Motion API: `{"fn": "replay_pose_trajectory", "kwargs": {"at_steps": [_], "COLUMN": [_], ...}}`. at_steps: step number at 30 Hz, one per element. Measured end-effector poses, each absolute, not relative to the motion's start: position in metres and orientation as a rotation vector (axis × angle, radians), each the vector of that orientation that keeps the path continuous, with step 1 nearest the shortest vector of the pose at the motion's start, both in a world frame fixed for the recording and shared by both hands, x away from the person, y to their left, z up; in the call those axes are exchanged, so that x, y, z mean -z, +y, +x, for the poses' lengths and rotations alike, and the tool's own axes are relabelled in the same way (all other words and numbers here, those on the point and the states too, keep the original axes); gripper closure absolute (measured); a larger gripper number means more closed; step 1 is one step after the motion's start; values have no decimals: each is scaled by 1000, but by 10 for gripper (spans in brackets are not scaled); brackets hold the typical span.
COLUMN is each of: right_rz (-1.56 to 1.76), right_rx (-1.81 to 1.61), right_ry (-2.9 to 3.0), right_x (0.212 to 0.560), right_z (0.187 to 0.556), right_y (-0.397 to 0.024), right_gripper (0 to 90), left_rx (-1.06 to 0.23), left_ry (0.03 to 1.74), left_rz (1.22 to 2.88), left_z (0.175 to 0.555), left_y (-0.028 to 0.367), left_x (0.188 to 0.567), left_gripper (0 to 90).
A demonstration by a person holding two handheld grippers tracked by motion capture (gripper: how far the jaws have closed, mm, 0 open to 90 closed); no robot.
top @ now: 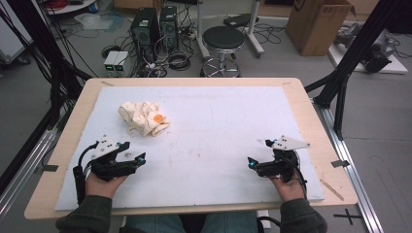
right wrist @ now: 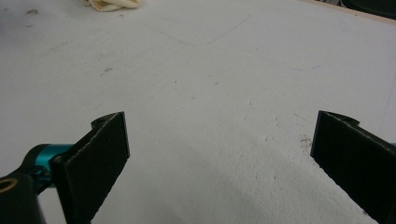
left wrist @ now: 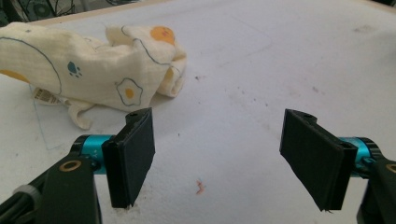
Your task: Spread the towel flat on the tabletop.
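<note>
High view: the person is holding the left gripper [top: 127, 154] and the right gripper [top: 260, 154] low over the white mat [top: 218, 126], each near the table's near edge. A crumpled cream cloth [top: 144, 118] printed with fried eggs is lying ahead of the left gripper and slightly to its right, near it but not touching. The right gripper is sitting well apart from the cloth, across the mat. Both tools appear to be parked in a ready stance, probably so that the left one can reach first.

Left gripper view: the jaws are standing wide apart with nothing between them. The cloth [left wrist: 93, 70] is lying ahead and to the left of the left-hand jaw, bunched into a loose roll with a label tag showing at its near edge. Such a soft heap will likely deform when pinched.

Right gripper view: the jaws are standing wide apart over bare mat [right wrist: 210, 93]. A corner of the cloth [right wrist: 112, 4] is showing far ahead, to the left.
</note>
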State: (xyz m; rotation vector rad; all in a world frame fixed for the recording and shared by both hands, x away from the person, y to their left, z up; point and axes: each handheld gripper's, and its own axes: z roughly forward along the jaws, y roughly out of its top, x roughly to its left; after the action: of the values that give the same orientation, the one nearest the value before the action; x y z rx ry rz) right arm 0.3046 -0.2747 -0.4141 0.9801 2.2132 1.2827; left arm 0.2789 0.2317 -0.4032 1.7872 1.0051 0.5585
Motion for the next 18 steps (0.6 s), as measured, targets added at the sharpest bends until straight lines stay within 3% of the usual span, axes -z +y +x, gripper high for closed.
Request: {"fn": "replay_pose_trajectory", "kwargs": {"at_steps": [18], "right_rz": [956], "right_rx": [-1314], "right_ry": [2204], "right_x": [410], "right_z": [310], "right_y": [-271], "right_gripper": [37], "left_rx": [-669], "left_ry": [1086], "left_rz": [1722], "left_z": [336], "left_y": [228], "left_x": [386], "left_gripper": [319]}}
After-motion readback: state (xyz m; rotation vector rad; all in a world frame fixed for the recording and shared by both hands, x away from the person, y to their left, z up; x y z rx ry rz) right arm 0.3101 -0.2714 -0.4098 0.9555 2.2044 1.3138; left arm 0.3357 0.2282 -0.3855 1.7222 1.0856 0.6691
